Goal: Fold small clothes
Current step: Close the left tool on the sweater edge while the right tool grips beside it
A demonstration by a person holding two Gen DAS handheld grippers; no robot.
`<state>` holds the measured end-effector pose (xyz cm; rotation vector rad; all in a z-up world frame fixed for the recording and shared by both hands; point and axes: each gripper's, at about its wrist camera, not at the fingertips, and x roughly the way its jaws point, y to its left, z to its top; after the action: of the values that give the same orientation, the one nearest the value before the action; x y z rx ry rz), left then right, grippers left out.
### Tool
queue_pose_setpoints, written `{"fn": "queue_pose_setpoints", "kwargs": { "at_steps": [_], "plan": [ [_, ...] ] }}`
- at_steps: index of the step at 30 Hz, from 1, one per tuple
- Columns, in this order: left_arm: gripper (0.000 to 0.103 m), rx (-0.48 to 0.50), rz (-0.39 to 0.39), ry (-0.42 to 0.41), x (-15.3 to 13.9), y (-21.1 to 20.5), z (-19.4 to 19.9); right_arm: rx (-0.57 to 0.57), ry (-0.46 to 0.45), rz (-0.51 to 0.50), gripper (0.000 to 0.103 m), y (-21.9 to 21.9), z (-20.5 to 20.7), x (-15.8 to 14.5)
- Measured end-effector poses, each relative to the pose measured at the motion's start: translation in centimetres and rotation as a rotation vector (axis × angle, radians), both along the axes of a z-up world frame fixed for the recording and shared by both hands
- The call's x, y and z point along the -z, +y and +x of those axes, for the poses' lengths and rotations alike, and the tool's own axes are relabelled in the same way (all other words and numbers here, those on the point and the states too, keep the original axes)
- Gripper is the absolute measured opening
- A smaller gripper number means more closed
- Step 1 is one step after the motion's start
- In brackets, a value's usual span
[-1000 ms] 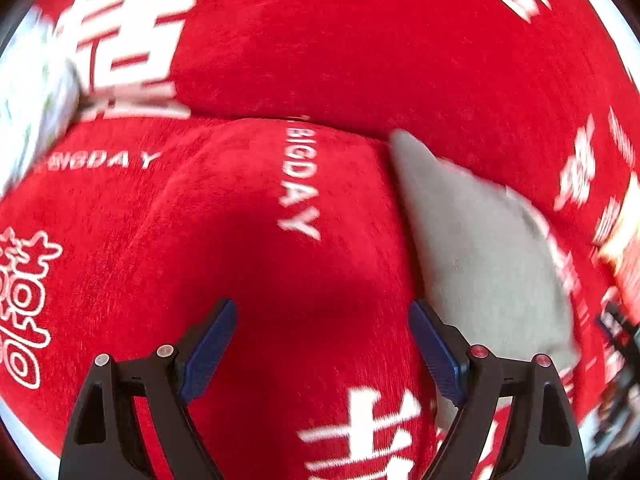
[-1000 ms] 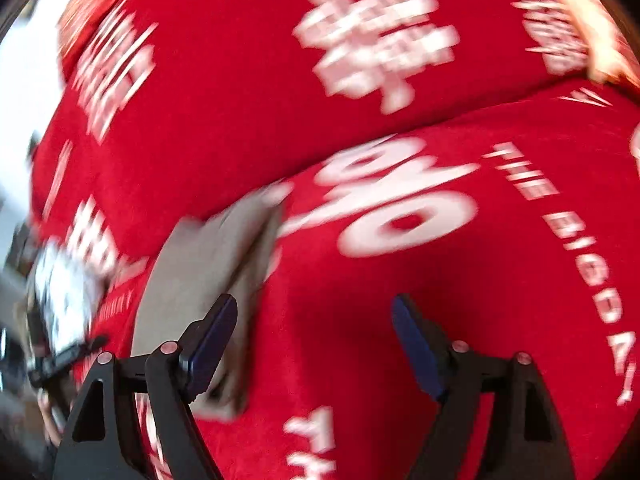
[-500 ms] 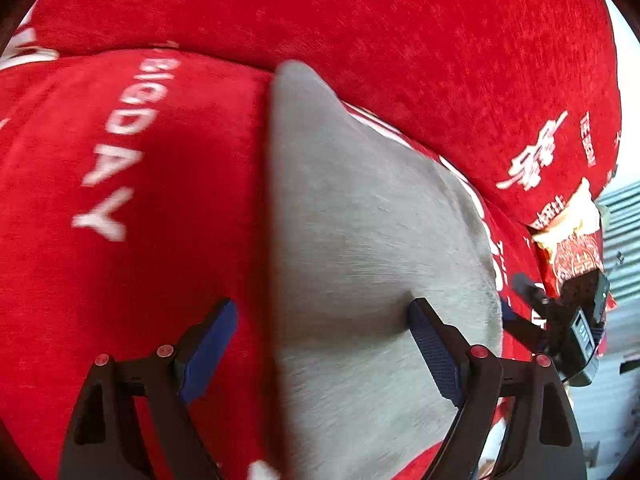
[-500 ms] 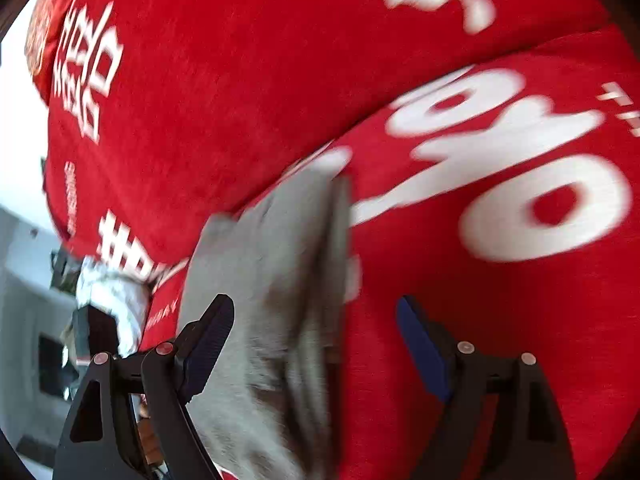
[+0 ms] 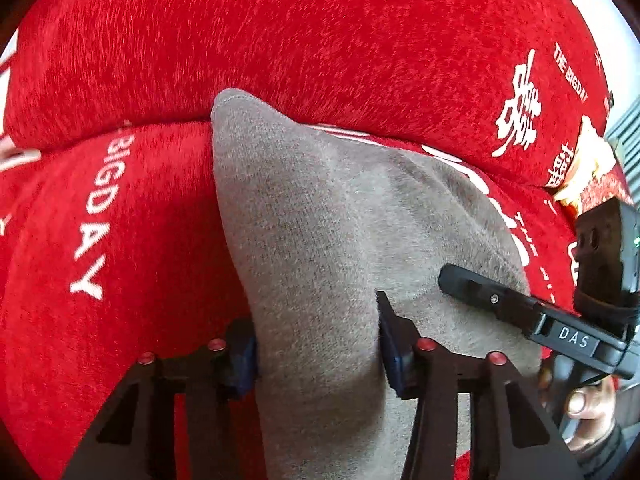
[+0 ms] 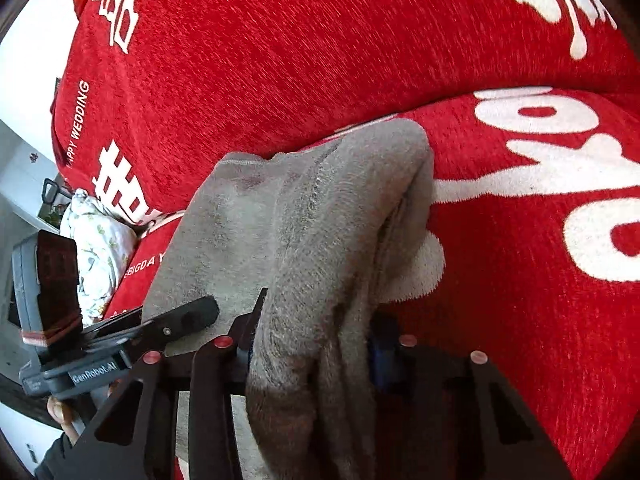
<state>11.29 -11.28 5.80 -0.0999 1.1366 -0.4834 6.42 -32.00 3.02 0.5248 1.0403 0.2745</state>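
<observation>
Grey cloth [image 5: 340, 240] now between tongs, red sofa [image 5: 320, 40]

Right gripper [image 6: 310, 344] fingers closing on grey garment [image 6: 304, 216].

Your left gripper [image 5: 316, 350], a matte black plastic two-finger frame w/ triangular cut-outs, has dark blue pads [image 5: 394, 354] inboard of the fingers and small red round screw caps atop each finger. Your right gripper [image 6: 310, 344] is the same build: black frame, blue pads, red caps. White "DAS" lettering on its black body; "GenRobot.AI" on the left one's. You've got a dark sleeve behind the handle.
</observation>
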Motion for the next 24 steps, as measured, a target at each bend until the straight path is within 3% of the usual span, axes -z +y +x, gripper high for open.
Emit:
{"fn": "queue_pose_setpoints", "kwargs": {
  "at_steps": [24],
  "plan": [
    [0.045,-0.005,0.002,-0.046,-3.1,2.2,-6.2,-0.019,-0.053,-0.056,0.039,2.3,-5.0,-4.0]
  ]
}}
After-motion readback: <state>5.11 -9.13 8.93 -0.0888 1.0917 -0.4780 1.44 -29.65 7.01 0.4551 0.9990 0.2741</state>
